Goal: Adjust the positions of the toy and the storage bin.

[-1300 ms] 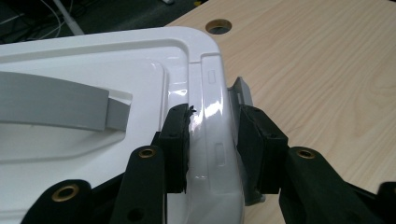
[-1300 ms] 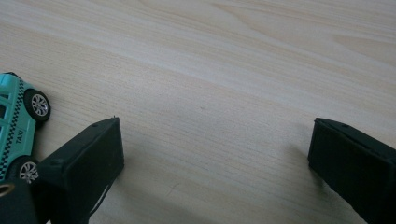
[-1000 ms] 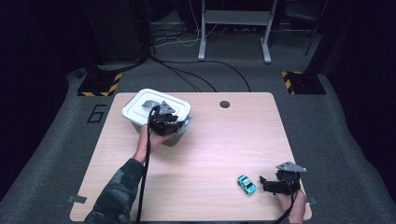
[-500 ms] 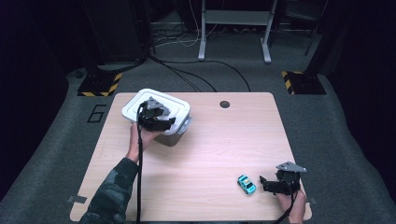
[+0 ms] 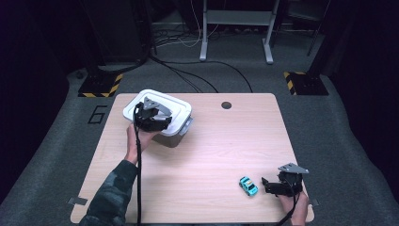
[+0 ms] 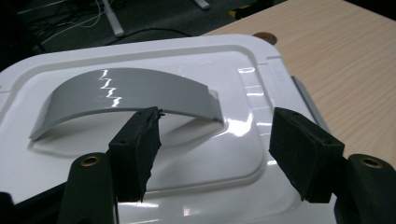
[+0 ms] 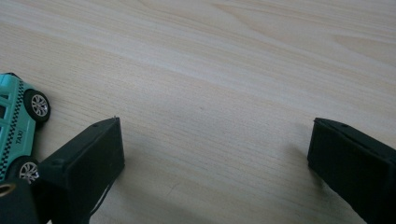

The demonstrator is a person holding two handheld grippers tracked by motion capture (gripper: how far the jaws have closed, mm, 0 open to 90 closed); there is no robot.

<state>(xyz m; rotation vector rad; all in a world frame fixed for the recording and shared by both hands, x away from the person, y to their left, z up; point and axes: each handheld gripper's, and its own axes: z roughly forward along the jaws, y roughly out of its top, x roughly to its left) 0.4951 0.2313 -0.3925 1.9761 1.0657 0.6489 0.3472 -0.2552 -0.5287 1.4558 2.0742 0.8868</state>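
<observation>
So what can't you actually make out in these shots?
- Contents of the white lidded box: hidden by its lid, high and left gripper views.
- Toy taxi: cut off by the right gripper view's left edge; lettering too small in the high view.
- Box latches: too small, high view.

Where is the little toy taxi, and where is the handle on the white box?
toy taxi (image 5: 248, 185), high view, on its roof.
handle (image 6: 130, 91), left gripper view, on the middle of the grey arch.
</observation>
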